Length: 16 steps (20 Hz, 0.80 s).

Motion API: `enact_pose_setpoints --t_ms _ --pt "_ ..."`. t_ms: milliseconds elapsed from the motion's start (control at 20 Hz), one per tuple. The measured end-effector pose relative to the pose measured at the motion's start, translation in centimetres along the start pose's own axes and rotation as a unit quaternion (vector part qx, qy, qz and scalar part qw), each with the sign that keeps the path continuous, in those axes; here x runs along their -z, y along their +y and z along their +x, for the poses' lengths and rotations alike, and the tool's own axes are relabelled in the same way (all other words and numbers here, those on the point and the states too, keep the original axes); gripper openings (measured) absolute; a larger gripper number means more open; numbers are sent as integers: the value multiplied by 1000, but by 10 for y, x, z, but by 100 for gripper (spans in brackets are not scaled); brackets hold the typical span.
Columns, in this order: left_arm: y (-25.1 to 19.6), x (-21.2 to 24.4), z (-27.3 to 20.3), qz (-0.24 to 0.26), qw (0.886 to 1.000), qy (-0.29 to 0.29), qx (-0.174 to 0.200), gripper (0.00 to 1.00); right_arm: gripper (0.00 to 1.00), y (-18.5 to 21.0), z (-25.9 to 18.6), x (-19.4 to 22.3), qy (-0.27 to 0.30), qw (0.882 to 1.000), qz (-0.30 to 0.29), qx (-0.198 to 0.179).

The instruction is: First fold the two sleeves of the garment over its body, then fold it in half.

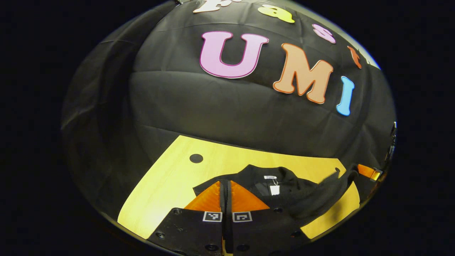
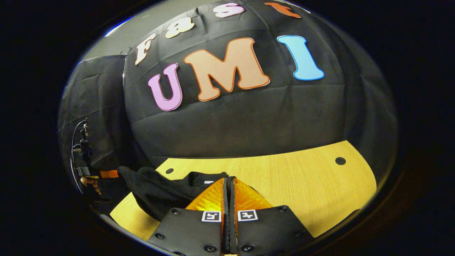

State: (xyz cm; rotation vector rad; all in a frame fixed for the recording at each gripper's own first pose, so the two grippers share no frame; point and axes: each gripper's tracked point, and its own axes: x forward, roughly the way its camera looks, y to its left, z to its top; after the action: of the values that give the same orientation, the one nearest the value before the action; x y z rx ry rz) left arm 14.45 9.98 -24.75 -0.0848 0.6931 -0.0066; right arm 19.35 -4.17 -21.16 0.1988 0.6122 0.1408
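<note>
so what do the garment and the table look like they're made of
Garment: soft black fabric, matte, likely a knit; it drapes and bunches in limp folds. Table: pale wood or wood-look laminate, smooth, with fine straight grain lines; which of the two cannot be told.

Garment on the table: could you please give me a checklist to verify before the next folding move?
1. Left gripper shut: ok, its fingers are together.
2. Right gripper shut: ok, its fingers are together.
3. Cloth held: ok, in each view lifted cloth of the garment reaches the farther gripper's fingers.
4. Garment lying flat: not ok, it is bunched and partly raised.
5. Bare table beside the garment: ok.
6. Both sleeves folded over the body: cannot tell.
</note>
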Motion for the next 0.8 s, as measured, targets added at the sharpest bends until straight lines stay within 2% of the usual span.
enact_pose_setpoints --t_ms 150,300,350,400,450,500,550,600,650,800 --pt "1 -3 19 -5 1000 0 -7 0 2 -11 21 -2 10 1000 7 2" --pt "2 -5 33 10 1000 0 -19 0 2 -15 35 -3 17 1000 11 3" --pt "8 -6 37 20 999 -2 -40 0 2 -17 40 0 30 999 14 8" --pt "18 -9 39 36 997 -4 -70 0 2 -26 44 3 39 999 19 30" --pt "31 -12 37 55 993 -16 -108 29 33 -34 42 -2 27 998 16 47" --pt "37 -26 27 65 989 -34 -127 59 64 -37 45 -9 12 998 14 59" --pt "37 -39 31 63 988 -61 -129 88 94 -40 41 -19 -7 998 8 67" --pt "31 -55 26 55 987 -88 -122 94 98 -41 37 -28 -23 997 1 73" --pt "25 -66 17 51 986 -107 -116 93 98 -42 32 -34 -34 996 -5 77" --pt "25 -83 -12 64 981 -133 -127 93 98 -40 12 -48 -60 994 -15 85"
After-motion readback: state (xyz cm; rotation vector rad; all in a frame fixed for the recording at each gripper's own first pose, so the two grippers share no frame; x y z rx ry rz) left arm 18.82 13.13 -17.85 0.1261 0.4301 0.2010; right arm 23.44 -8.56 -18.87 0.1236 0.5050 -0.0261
